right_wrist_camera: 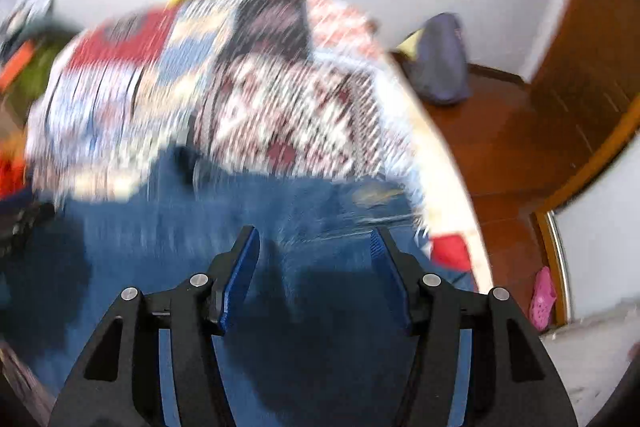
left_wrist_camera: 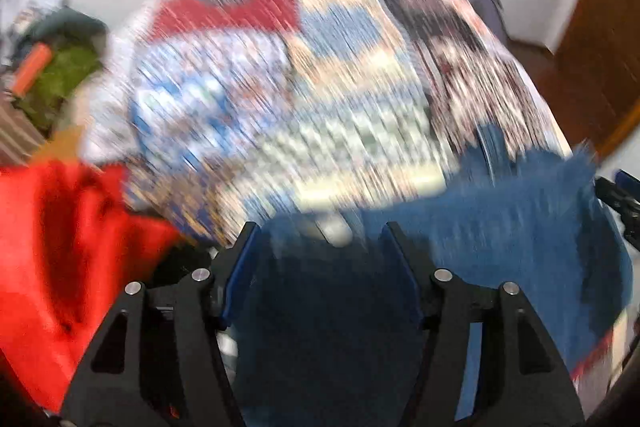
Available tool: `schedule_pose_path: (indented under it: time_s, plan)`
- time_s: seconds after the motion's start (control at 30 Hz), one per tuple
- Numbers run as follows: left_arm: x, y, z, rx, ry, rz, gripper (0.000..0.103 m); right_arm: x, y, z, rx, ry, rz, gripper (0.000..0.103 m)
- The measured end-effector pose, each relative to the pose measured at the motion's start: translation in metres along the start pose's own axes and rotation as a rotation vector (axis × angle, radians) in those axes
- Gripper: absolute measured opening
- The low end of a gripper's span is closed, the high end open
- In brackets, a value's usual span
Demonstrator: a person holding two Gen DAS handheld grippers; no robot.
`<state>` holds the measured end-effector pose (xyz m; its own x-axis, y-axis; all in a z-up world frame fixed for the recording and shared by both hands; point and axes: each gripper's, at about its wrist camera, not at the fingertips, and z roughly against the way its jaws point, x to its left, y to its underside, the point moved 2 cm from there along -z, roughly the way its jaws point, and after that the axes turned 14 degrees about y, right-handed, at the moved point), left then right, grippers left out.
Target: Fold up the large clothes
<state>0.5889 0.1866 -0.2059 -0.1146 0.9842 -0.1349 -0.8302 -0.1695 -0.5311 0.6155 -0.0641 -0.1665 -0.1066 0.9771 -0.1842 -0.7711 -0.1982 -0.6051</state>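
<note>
With both the left gripper (left_wrist_camera: 318, 239) and right gripper (right_wrist_camera: 314, 241) spread and empty above the blue jeans (right_wrist_camera: 248, 211), we expect heavy, limp denim, best pinched at an edge.

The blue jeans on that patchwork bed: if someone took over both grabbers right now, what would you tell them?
Left gripper: jaws apart above the blue jeans, nothing pinched.
Right gripper: the same, open over the denim, empty.
The jeans lie spread on the patchwork quilt; a red garment lies to their left.
Both views are blurred, so I cannot tell any folds.
Left to do: take hold of the jeans and fold them.
</note>
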Motion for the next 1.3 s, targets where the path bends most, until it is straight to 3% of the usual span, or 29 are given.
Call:
schedule_pose_path:
  time_s: [0.07, 0.2, 0.4, 0.6, 0.73, 0.8, 0.83, 0.9, 1.1, 1.3]
  plan:
    - [-0.002, -0.006, 0.014, -0.043, 0.003, -0.005, 0.063, 0.002, -0.004, 0.009, -0.006, -0.065, -0.02, 0.054]
    - [-0.014, 0.004, 0.034, -0.05, 0.088, -0.046, 0.063, 0.023, 0.016, 0.026, -0.03, -0.114, 0.053, 0.054]
    - [-0.04, 0.048, 0.047, -0.019, 0.109, -0.151, 0.063, 0.052, 0.07, 0.05, -0.068, -0.153, 0.201, 0.054]
    - [-0.055, 0.096, 0.046, 0.031, 0.136, -0.213, 0.063, 0.068, 0.102, 0.054, -0.031, -0.247, 0.222, 0.054]
    - [-0.055, 0.117, 0.031, 0.079, 0.139, -0.217, 0.063, 0.075, 0.118, 0.041, -0.002, -0.201, 0.269, 0.054]
    - [-0.05, 0.126, 0.018, 0.111, 0.124, -0.207, 0.063, 0.07, 0.121, 0.032, 0.01, -0.158, 0.271, 0.059]
    - [-0.047, 0.129, 0.015, 0.109, 0.125, -0.205, 0.065, 0.063, 0.121, 0.03, 0.011, -0.17, 0.248, 0.065]
    - [-0.04, 0.133, 0.019, 0.084, 0.135, -0.193, 0.067, 0.047, 0.122, 0.03, 0.012, -0.187, 0.195, 0.066]
    - [-0.024, 0.149, 0.037, 0.032, 0.112, -0.17, 0.067, 0.0, 0.127, 0.022, 0.012, -0.024, 0.151, 0.067]
    - [-0.013, 0.151, 0.05, -0.002, 0.121, -0.094, 0.067, -0.048, 0.136, 0.024, 0.039, -0.118, 0.018, 0.067]
